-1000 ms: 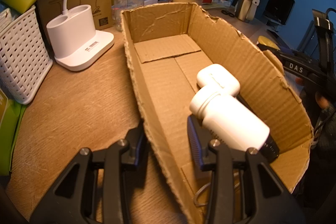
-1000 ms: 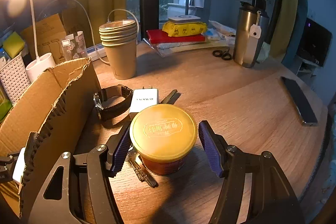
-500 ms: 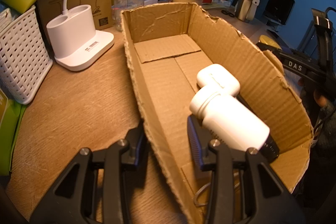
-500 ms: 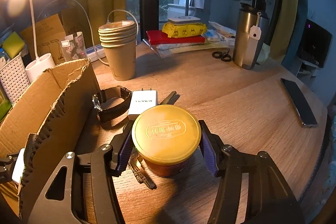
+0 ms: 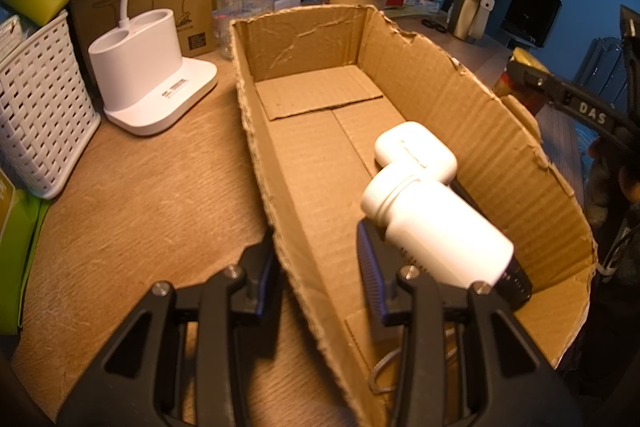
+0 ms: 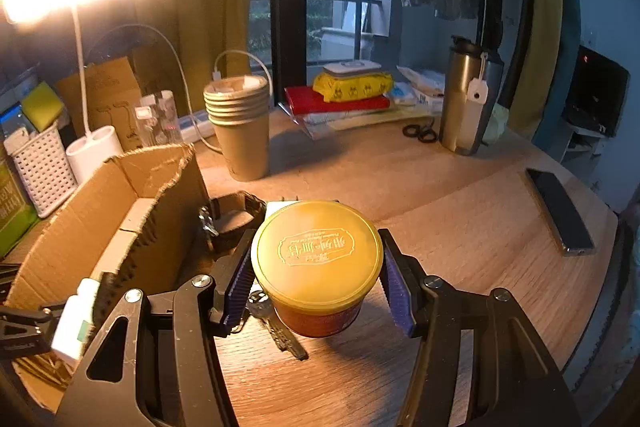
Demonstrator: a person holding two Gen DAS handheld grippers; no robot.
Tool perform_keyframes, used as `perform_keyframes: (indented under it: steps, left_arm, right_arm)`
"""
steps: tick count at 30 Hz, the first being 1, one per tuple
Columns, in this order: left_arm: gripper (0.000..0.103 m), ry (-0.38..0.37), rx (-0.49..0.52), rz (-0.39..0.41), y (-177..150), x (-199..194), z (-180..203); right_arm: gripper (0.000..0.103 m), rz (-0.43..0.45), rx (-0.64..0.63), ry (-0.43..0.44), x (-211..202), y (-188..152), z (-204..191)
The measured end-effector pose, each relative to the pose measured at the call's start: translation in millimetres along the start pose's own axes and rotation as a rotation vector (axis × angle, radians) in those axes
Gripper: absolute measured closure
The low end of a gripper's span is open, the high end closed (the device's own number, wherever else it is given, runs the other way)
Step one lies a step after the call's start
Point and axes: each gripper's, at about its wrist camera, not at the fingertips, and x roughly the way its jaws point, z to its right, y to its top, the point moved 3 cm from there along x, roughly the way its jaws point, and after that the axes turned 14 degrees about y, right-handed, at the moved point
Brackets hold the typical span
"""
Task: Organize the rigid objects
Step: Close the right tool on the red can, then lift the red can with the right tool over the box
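right gripper [image 6: 316, 285]: blue ribbed pads closed on the sides of the round yellow-lidded tin with reddish body [image 6: 318, 259]; looks lifted just off the wooden table [image 6: 460, 211], probably bound for the box.
left gripper [image 5: 320, 267]: jaws straddle the near left wall of the open torn-edged cardboard box [image 5: 440, 83], one inside, one outside; likely bracing it, actual pinch cannot be told.
box contents: white plastic bottle with ribbed cap [image 5: 436, 231] lying on its side against the right wall; white rounded case [image 5: 416, 155] touching its cap.
left on table: brown-strap watch [image 6: 236, 219], white charger plug [image 6: 280, 207], metal keys [image 6: 276, 327], all beside the box's right wall, at the tin.
far right edge: black phone [image 6: 560, 211], well apart.
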Motion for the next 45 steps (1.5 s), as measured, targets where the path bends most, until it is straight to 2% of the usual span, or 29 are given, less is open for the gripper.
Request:
perform_keyframes:
  steps: [11, 15, 23, 40, 45]
  left_arm:
    - [0.064, 0.000, 0.000, 0.000, 0.0, 0.0, 0.0]
    - [0.064, 0.000, 0.000, 0.000, 0.1, 0.0, -0.1]
    - [0.064, 0.000, 0.000, 0.000, -0.1, 0.0, 0.1]
    - [0.064, 0.000, 0.000, 0.000, 0.1, 0.0, -0.1]
    - [0.064, 0.000, 0.000, 0.000, 0.1, 0.0, -0.1]
  right_arm:
    - [0.042, 0.041, -0.064, 0.065, -23.1, 16.1, -32.3]
    - [0.042, 0.062, -0.041, 0.161, -35.7, 28.1, -44.8]
    - [0.042, 0.098, -0.122, 0.201, -51.6, 40.5, -81.0]
    - [0.042, 0.018, -0.266, 0.352, -4.0, 40.1, -135.0]
    - [0.042, -0.038, -0.269, 0.443, 20.9, 41.3, -138.4]
